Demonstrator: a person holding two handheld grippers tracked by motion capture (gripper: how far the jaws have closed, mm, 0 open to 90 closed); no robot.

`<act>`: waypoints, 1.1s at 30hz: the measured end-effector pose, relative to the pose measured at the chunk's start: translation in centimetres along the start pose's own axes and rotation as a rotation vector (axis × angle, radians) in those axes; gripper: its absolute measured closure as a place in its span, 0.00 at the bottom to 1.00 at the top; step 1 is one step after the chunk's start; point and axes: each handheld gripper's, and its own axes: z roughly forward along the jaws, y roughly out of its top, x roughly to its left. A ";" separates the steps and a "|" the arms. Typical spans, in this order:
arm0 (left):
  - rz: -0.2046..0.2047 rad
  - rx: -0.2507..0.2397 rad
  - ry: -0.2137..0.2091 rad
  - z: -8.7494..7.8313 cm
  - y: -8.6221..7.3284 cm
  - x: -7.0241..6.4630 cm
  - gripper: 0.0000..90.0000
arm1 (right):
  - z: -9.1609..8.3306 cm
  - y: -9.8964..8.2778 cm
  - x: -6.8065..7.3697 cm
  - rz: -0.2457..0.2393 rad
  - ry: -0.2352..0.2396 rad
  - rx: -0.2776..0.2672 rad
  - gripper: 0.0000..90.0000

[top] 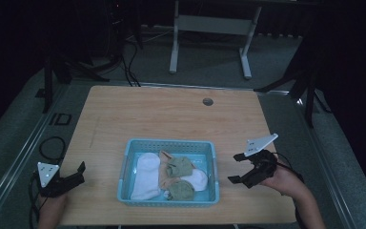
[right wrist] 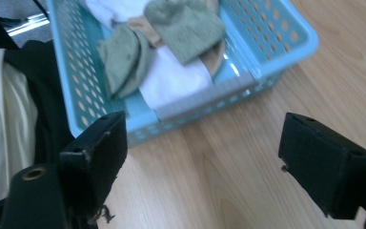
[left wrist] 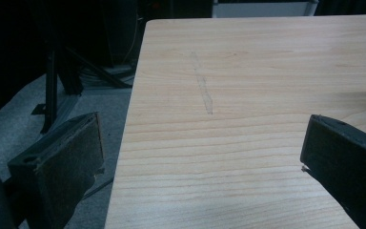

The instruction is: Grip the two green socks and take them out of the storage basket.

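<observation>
Dim room with dark floor and metal stands surrounds a light wooden table [top: 171,114], seen from above. Near the table's front edge, about midway along it, sits a light blue perforated plastic basket [top: 128,162]. Inside lie several socks: a white sock [top: 145,174] along the basket's left side, olive green socks [top: 181,167] toward the middle and front, and a tan sock [top: 164,179] partly buried between them. In the right gripper view the green socks overlap the white fabric, close to the basket's nearest wall. The right gripper [top: 240,168] hovers just beside the basket's right wall, its jaws spread wide and pointing toward the basket, holding nothing. The left gripper [top: 78,174] is at the table's front left corner, farther from the basket, jaws likewise apart and empty; its own view looks along bare wood toward the far edge. Judging by this layout, the right hand is nearer the socks, which lie to its left, and the basket's long axis runs parallel to the table's front edge.
</observation>
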 end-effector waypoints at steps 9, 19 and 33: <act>0.000 0.006 -0.006 0.0 0.0 0.0 0.00 | 0.5 2.1 0.9 -0.053 -0.012 -0.017 0.23; 0.005 0.000 -0.004 0.0 0.0 0.0 0.00 | 3.1 3.9 1.5 -0.092 0.043 0.023 0.23; 0.013 -0.001 -0.006 0.0 0.0 -0.1 0.00 | 7.1 6.1 2.9 -0.148 0.114 0.066 0.25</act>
